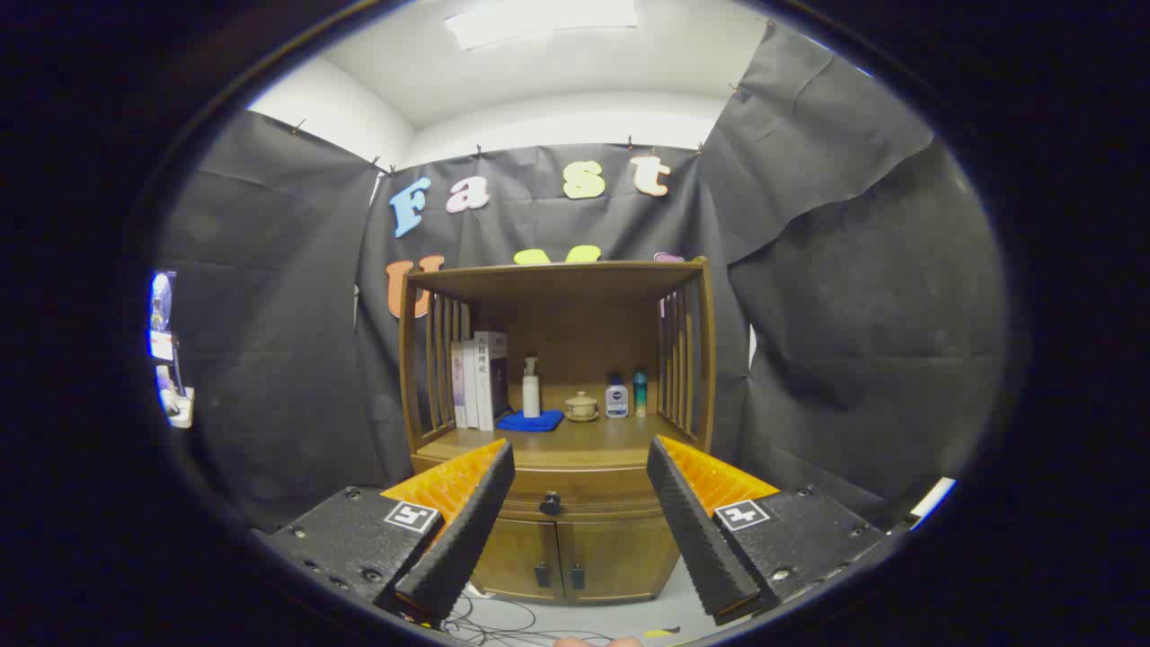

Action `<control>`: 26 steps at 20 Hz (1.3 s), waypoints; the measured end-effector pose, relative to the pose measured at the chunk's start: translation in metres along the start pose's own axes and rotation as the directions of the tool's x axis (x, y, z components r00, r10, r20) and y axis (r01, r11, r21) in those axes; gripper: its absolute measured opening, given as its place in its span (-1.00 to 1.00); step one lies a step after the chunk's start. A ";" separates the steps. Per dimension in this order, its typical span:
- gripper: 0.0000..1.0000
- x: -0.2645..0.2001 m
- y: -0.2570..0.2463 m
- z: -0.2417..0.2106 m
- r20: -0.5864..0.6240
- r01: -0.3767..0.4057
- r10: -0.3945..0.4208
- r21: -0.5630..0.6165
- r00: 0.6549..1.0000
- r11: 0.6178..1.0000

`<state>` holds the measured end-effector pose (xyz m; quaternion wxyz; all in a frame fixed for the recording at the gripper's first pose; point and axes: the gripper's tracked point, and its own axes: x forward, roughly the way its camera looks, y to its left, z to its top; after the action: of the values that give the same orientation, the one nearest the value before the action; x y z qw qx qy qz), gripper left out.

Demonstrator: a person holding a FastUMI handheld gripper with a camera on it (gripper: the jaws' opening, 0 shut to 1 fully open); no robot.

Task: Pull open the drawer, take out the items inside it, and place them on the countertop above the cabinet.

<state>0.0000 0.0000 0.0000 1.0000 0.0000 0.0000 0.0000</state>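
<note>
A wooden cabinet (557, 548) stands ahead against the booth wall. Its drawer (584, 496) sits closed under the countertop (575, 445), with a dark round knob (550, 503) in the middle of its front. My gripper (580, 456) is open and holds nothing. It hovers some way back from the cabinet, and the knob shows in the gap between the two fingers, well beyond them. Whatever lies inside the drawer is hidden.
On the countertop stand three books (481, 379), a white pump bottle (531, 388) on a blue cloth (530, 420), a small lidded pot (581, 407), and two small bottles (624, 396). Slatted side walls and a top shelf (557, 274) enclose it. Two lower doors (561, 557) are closed; cables (490, 620) lie on the floor.
</note>
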 end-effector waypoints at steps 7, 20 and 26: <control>0.94 -0.001 0.002 0.004 0.001 0.017 -0.017 -0.012 1.000 1.000; 0.94 0.008 0.005 -0.010 -0.045 0.029 -0.029 -0.001 0.999 1.000; 0.94 0.018 0.009 -0.030 -0.080 0.020 -0.021 -0.013 0.997 1.000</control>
<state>0.0184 0.0092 -0.0295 0.9991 -0.0063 0.0401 -0.0103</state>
